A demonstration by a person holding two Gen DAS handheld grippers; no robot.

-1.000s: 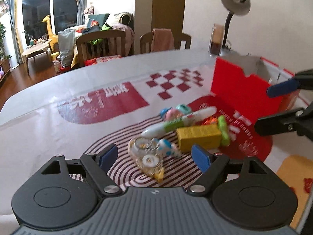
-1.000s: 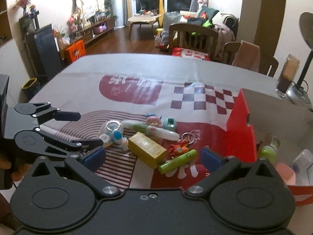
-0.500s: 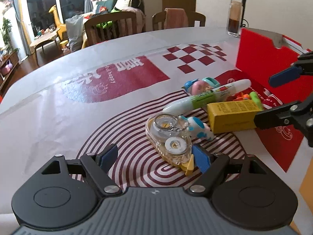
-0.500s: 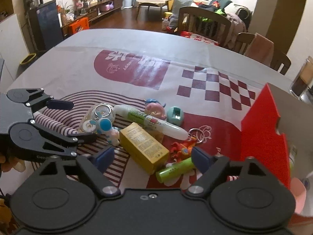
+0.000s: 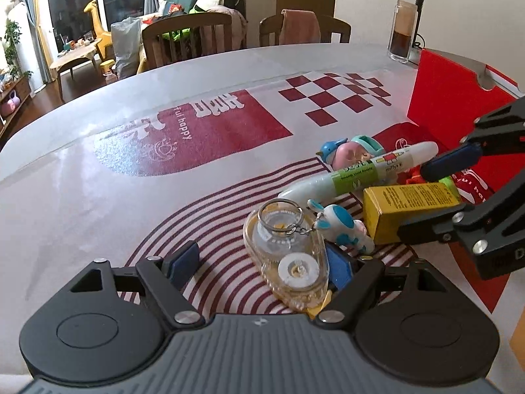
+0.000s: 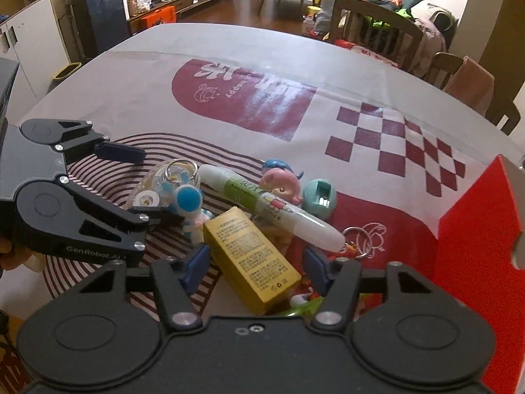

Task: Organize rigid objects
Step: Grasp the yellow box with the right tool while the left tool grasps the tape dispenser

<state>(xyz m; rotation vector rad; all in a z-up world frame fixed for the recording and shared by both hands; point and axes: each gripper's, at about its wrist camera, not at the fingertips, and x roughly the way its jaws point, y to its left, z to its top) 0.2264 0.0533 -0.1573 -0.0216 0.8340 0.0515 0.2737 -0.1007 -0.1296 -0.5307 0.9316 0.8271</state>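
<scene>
Red box (image 6: 472, 229) right of pile, contents hidden. Left gripper (image 5: 262, 262) spread around tape dispenser (image 5: 288, 256), lower than before. Right gripper (image 6: 256, 262) closing around yellow carton (image 6: 249, 256), pads not yet pressing.

Left gripper (image 5: 262, 262), right gripper (image 6: 256, 267): black bodies, blue pads, silver screws; "GenRobot" lettering on left.
</scene>
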